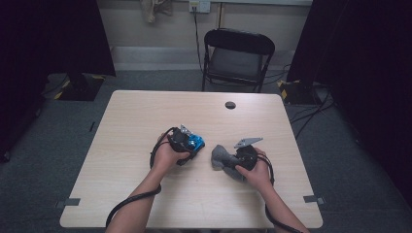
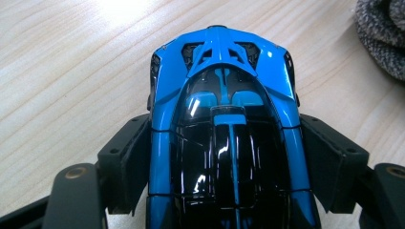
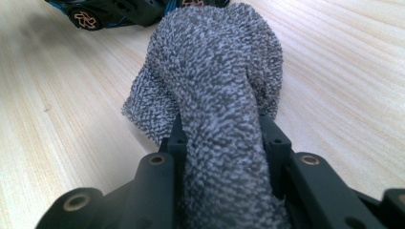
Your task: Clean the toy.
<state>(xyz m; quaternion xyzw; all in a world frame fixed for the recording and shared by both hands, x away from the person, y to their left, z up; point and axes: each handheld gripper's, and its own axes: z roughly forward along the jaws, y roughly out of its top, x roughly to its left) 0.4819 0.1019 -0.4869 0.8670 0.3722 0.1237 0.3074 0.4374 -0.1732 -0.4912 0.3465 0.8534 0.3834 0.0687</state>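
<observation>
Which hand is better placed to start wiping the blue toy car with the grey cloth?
Probably the right: the right gripper already pinches the grey cloth, while the left gripper straddles the blue toy car.

A pale, light-wood rectangular table [image 1: 145, 116] with rounded corners stands on grey carpet. Near the middle of its far edge sits a small round dark cable port [image 1: 230, 105]. On the tabletop, left of centre, a glossy blue-and-black toy sports car [image 2: 224, 133] appears to rest on its wheels, though the contact is hard to see. Just to its right lies a crumpled grey terry cloth [image 3: 215, 71], its near end raised and its far folds on the wood, close beside the car but apart from it.
</observation>
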